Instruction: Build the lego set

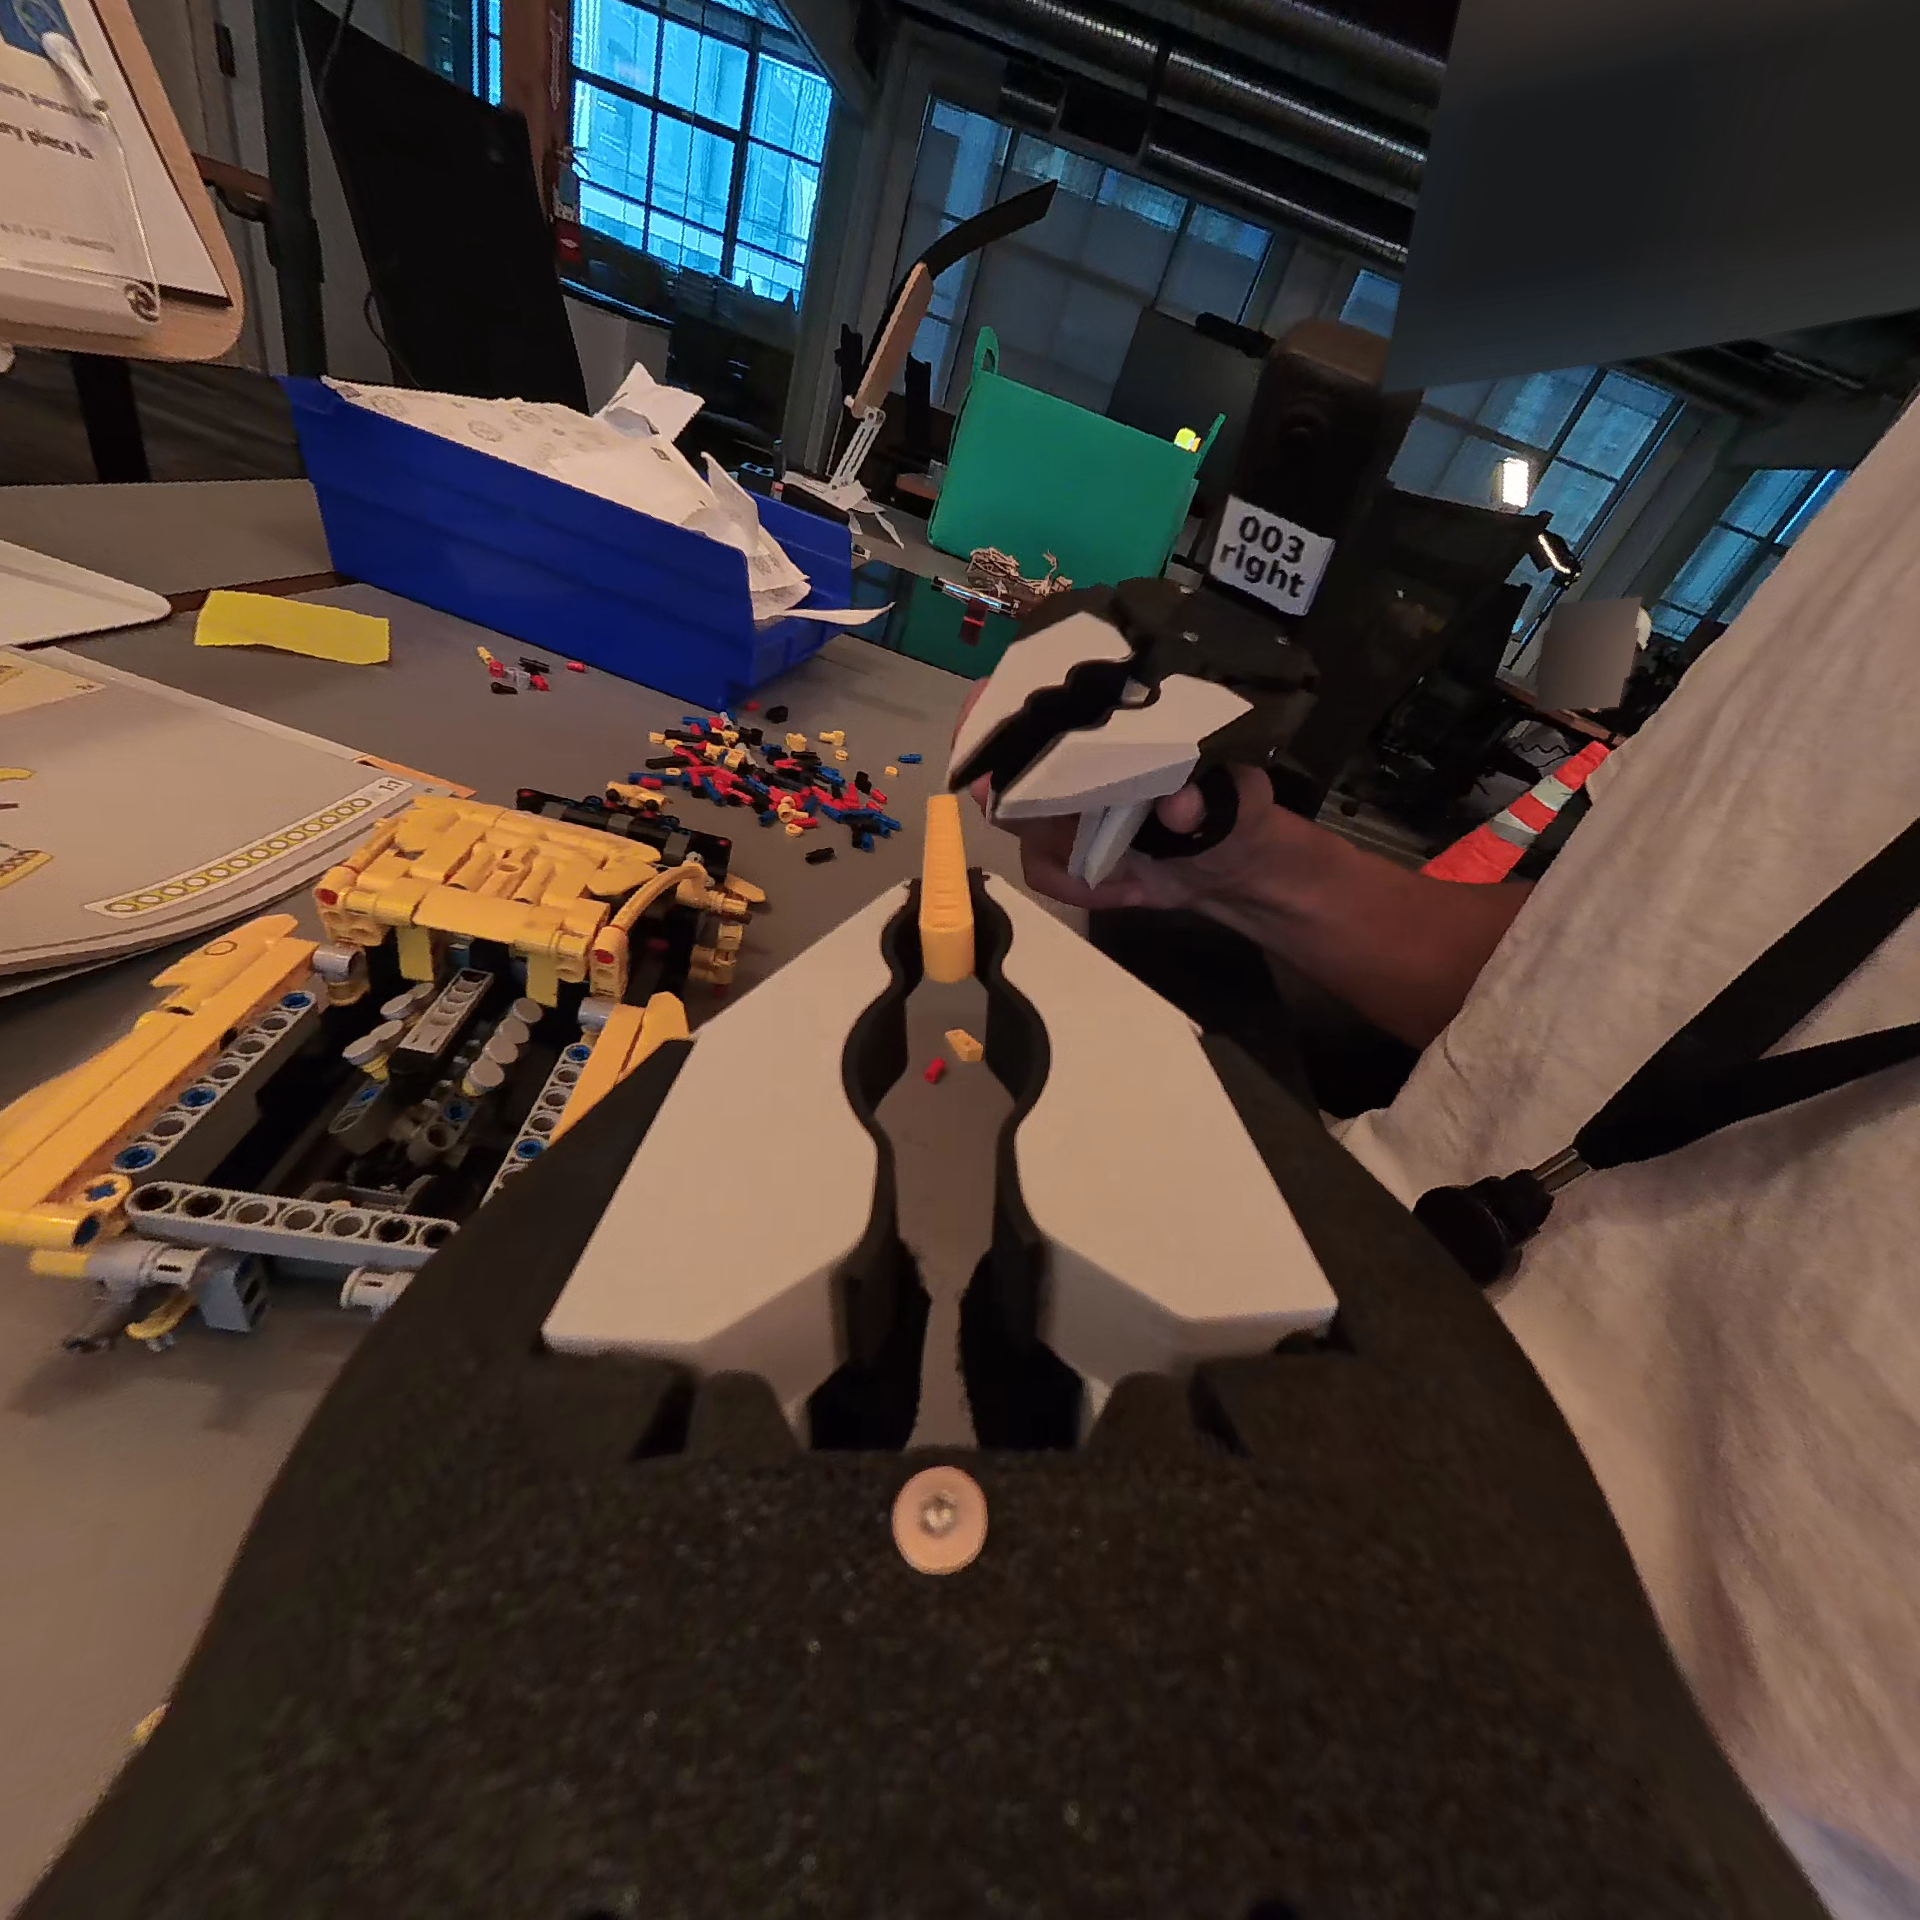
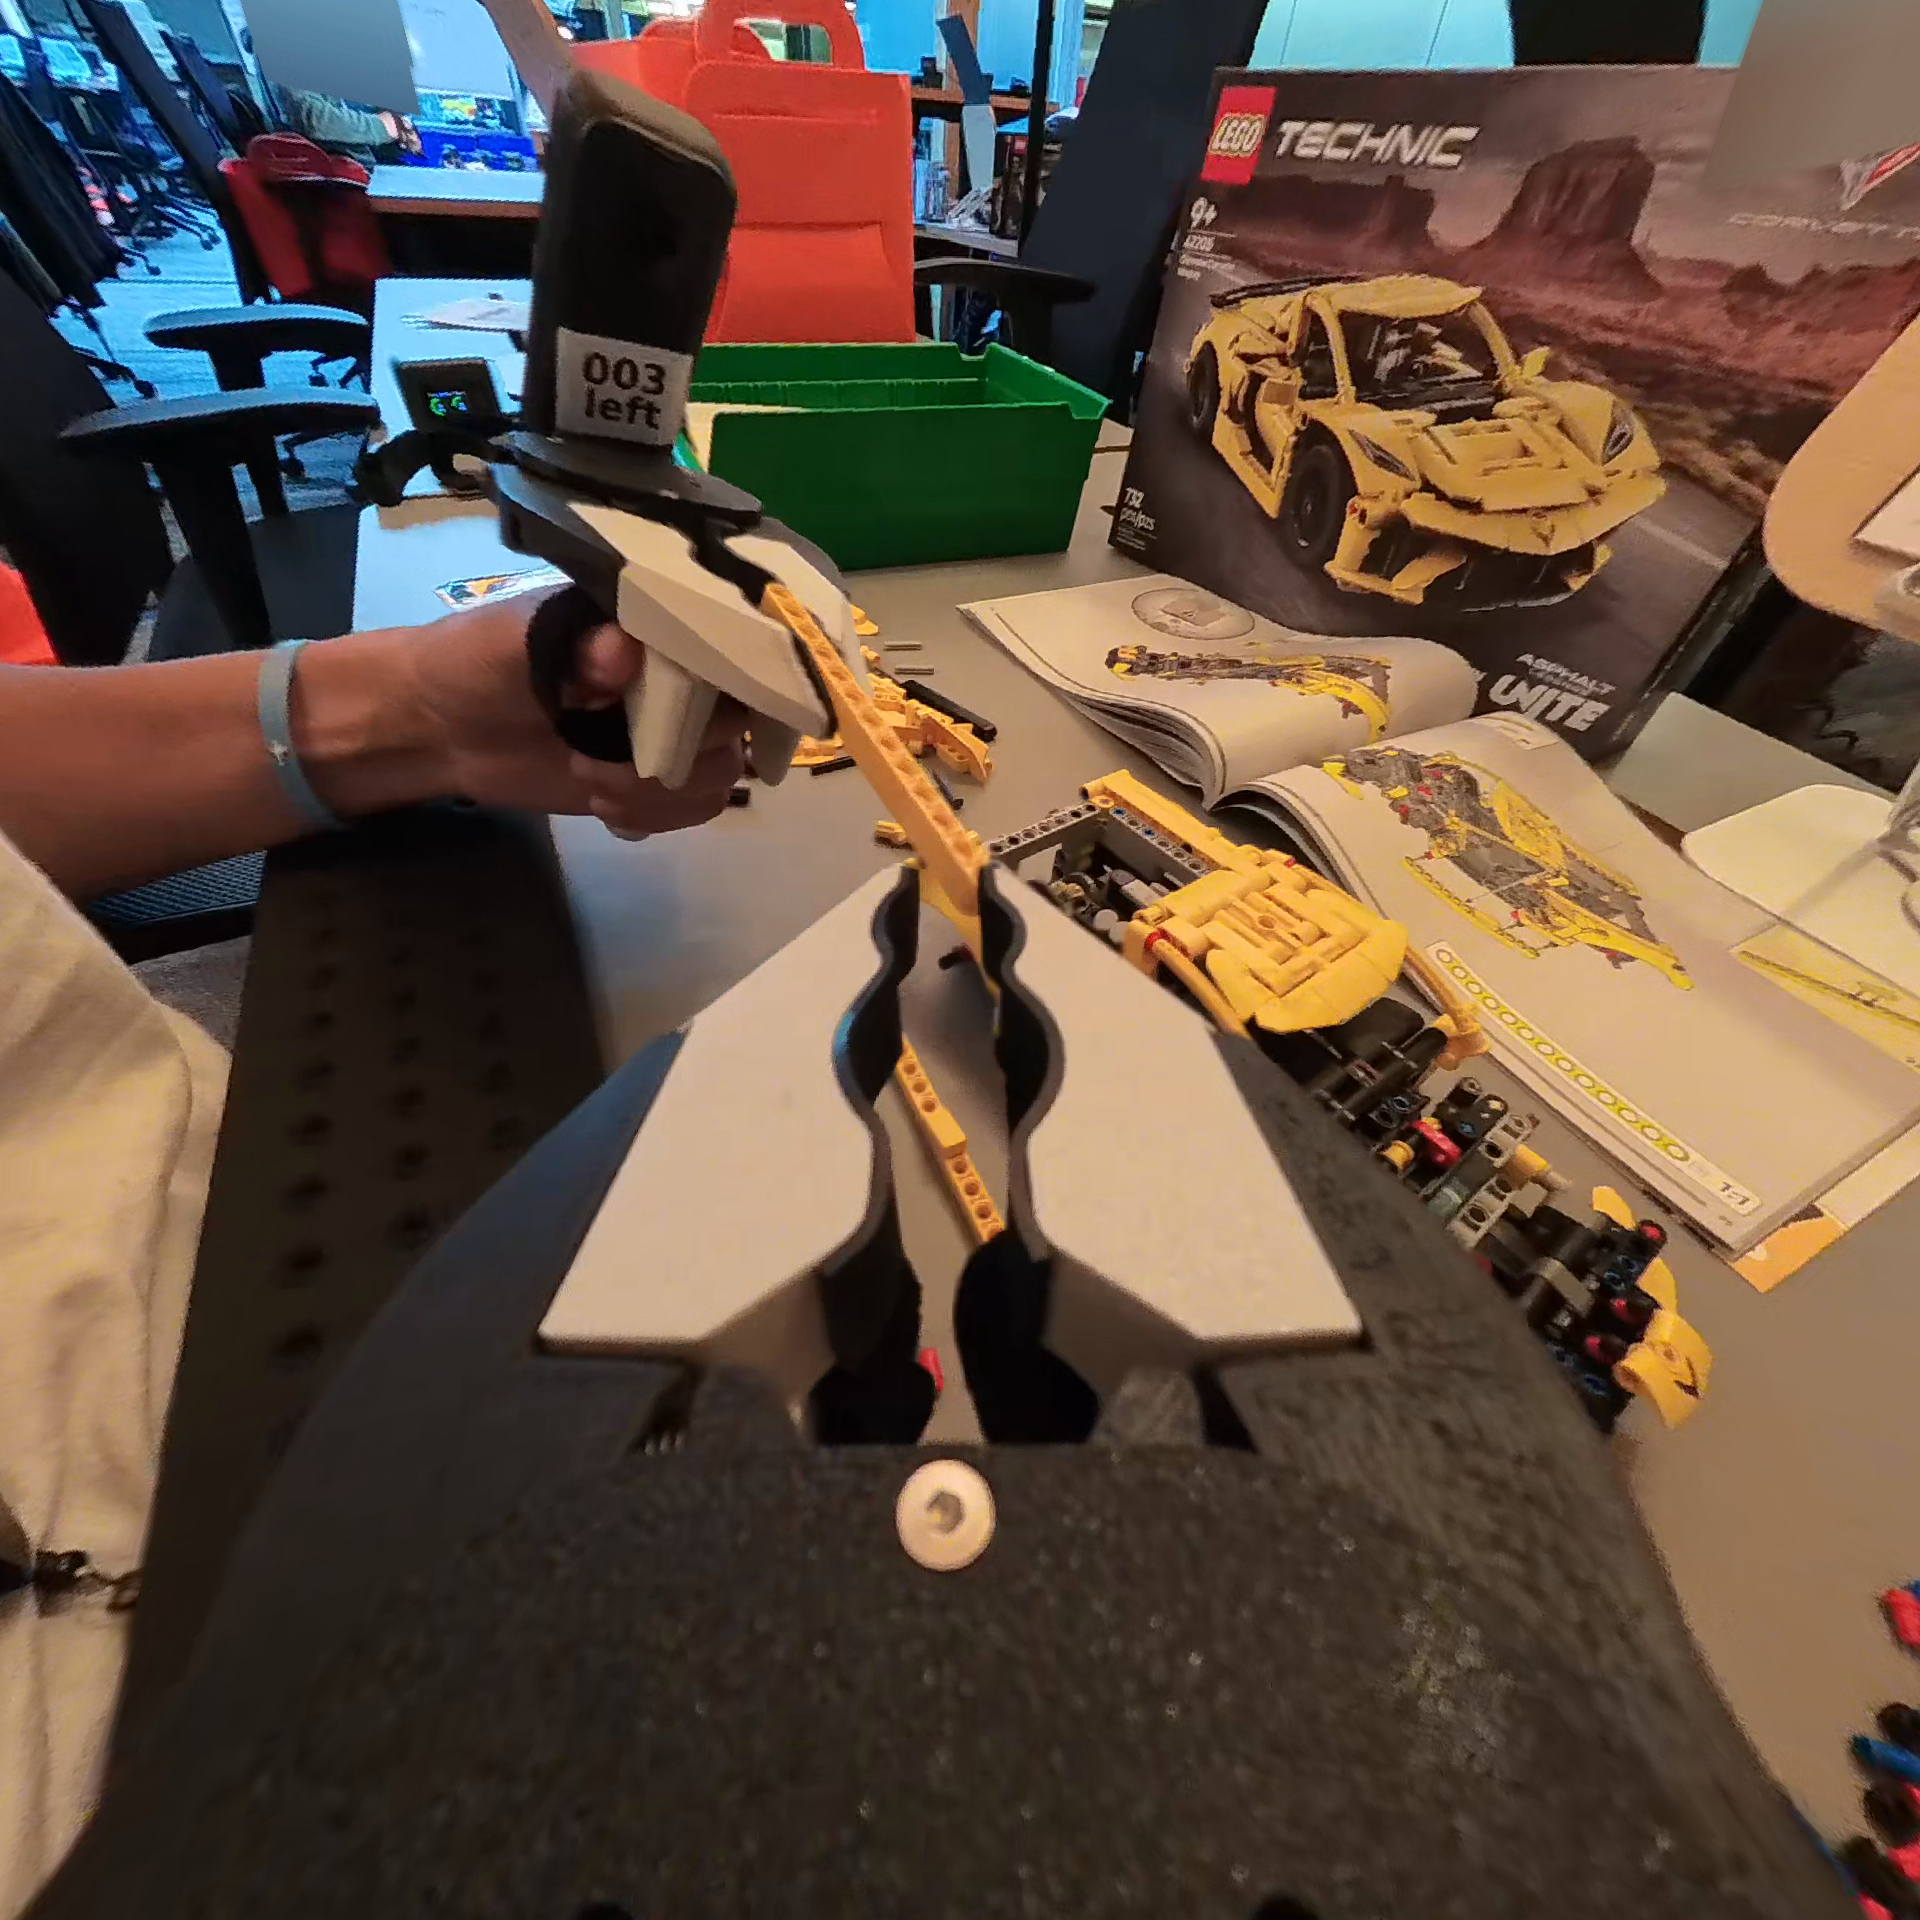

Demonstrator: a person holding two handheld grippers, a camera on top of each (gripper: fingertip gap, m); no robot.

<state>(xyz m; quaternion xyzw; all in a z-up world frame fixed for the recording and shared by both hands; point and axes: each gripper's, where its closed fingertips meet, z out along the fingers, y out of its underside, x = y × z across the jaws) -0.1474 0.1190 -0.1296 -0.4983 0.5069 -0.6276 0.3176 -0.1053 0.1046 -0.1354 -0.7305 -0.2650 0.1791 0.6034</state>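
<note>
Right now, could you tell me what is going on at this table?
A person is building a yellow Lego car with handheld tongs. The left tongs grip one end of a long yellow beam; the right tongs sit at its other end. The half-built car lies on the table beside the open manual.

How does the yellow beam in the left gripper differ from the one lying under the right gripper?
Held beam is airborne, clamped by the left gripper; loose beam lies flat on the table, ungripped. Held beam's free end reaches the tips of the right gripper; loose beam sits below them, partly hidden. Both yellow, with hole rows.
</note>
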